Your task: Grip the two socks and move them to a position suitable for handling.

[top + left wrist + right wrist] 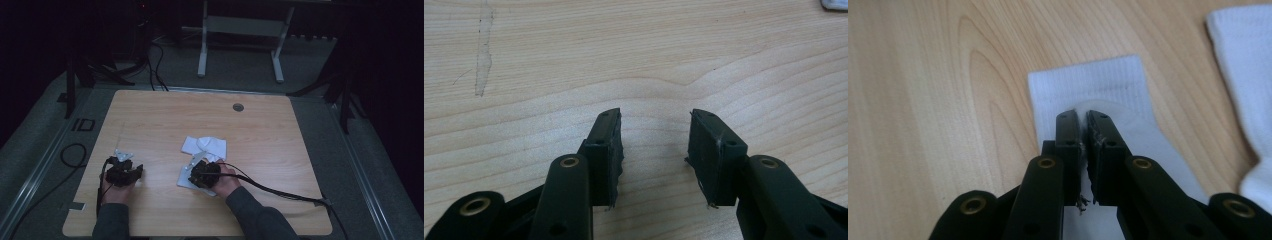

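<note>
White socks: two, both on the wooden table (150,115), counted in the high view and the right gripper view.
Near sock (1088,85): lies flat with its ribbed cuff toward twelve o'clock in the right gripper view; in the high view it sits under the right gripper, at about six o'clock from the table's middle.
Far sock (207,145): crumpled, at about one o'clock from the right gripper in the high view, close to the near sock; whether the two touch I cannot tell.
Right gripper (1082,120): one, jaws drawn nearly together, pinching a raised fold of the near sock between the pads.
Left gripper (654,135): one, released, jaws standing apart over bare wood with nothing between them; it rests at about nine o'clock from the right gripper, well apart from both socks.
Hands: two, one on each gripper, dark sleeves coming in from six o'clock.
Cables: two, one trailing from each gripper.
Table grommet (238,107): one, round and grey, toward twelve o'clock near the far edge.
</note>
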Available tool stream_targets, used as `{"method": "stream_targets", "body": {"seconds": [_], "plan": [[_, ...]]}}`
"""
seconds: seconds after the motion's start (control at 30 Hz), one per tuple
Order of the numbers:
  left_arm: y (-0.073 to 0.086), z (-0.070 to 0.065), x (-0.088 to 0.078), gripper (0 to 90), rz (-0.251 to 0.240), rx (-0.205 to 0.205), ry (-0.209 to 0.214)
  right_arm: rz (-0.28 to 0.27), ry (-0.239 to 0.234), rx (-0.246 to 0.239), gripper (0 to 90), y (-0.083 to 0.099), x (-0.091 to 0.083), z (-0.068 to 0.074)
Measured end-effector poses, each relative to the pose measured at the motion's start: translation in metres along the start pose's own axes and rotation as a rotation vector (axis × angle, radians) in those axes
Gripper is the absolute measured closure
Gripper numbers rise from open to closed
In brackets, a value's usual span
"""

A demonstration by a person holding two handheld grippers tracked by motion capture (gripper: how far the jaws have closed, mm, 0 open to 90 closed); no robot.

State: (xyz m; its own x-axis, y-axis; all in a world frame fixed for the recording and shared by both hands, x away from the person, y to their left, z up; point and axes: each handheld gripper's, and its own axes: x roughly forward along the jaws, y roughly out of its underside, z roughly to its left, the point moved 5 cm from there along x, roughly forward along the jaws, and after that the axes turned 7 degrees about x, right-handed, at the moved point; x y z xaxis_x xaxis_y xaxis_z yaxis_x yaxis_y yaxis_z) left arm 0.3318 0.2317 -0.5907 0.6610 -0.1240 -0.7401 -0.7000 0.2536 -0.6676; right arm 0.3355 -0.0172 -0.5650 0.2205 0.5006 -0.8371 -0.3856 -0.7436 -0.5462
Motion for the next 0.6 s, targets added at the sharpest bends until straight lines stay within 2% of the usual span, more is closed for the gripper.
{"method": "stream_targets", "body": {"seconds": [0.47,0.6], "plan": [[0.000,0.001,-0.001,56.7,-0.001,0.000,0.002,-0.017,0.072,-0.028,83.8,-0.002,-0.035,-0.010],[0.000,0.001,-0.001,56.7,-0.003,-0.002,0.003,-0.022,0.091,-0.013,83.9,0.003,-0.042,-0.018]]}}
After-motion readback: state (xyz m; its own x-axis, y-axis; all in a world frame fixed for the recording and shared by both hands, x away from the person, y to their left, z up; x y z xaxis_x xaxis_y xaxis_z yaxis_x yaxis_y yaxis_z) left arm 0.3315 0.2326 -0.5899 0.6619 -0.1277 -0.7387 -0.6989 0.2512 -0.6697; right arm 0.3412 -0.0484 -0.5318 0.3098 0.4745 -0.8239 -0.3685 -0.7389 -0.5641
